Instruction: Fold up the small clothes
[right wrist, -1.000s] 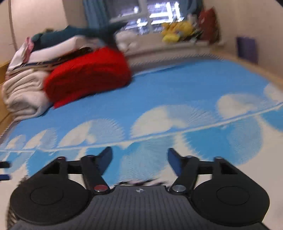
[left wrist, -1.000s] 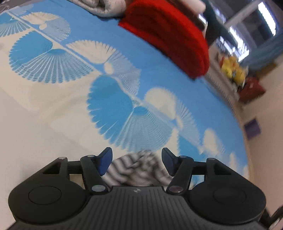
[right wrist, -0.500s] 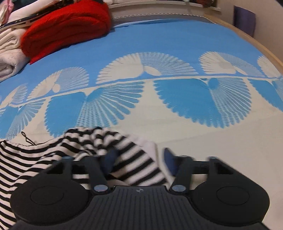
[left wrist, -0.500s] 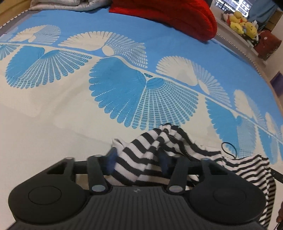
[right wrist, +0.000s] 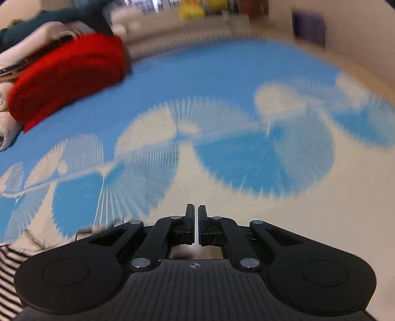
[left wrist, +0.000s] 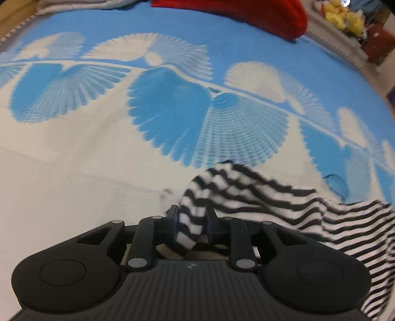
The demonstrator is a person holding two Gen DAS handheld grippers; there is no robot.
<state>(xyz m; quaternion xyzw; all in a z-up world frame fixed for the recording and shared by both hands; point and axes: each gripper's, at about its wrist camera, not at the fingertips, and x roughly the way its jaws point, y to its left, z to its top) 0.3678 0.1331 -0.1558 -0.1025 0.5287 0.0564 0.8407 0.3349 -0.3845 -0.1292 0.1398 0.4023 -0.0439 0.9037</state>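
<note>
Left tongs (left wrist: pixel 190 222): fingers drawn in and clamped on a fold of the black-and-white striped garment (left wrist: pixel 271 197); the pinched fold hangs between the two fingers and ends just below them, in front of the tong body. From the pinch the striped cloth rises slightly ahead of the left tongs, then trails off to their right, spreading wide toward the right edge of the left wrist view, where it lies on the bedspread (left wrist: pixel 74 172). Bedspread: cream near the tongs, blue with pale fan-shaped motifs farther ahead. A thin dark loop (left wrist: pixel 335 182), possibly a cord, lies on the bedspread just beyond the garment, ahead and to the right of the left tongs; what it belongs to cannot be told. Right tongs (right wrist: pixel 195 223): fingers brought together with only a narrow slit between the pads; no cloth visible between them in the right wrist view. A corner of the striped garment shows low and to the left of the right tongs, beside the tong body, not touching the fingers. Right wrist view is motion-blurred. Far ahead and to the left of the right tongs: a red knitted item (right wrist: pixel 69 76) against a stack of pale folded textiles (right wrist: pixel 7 128). Yellow soft toys (left wrist: pixel 343 17) far ahead-right of the left tongs.
</note>
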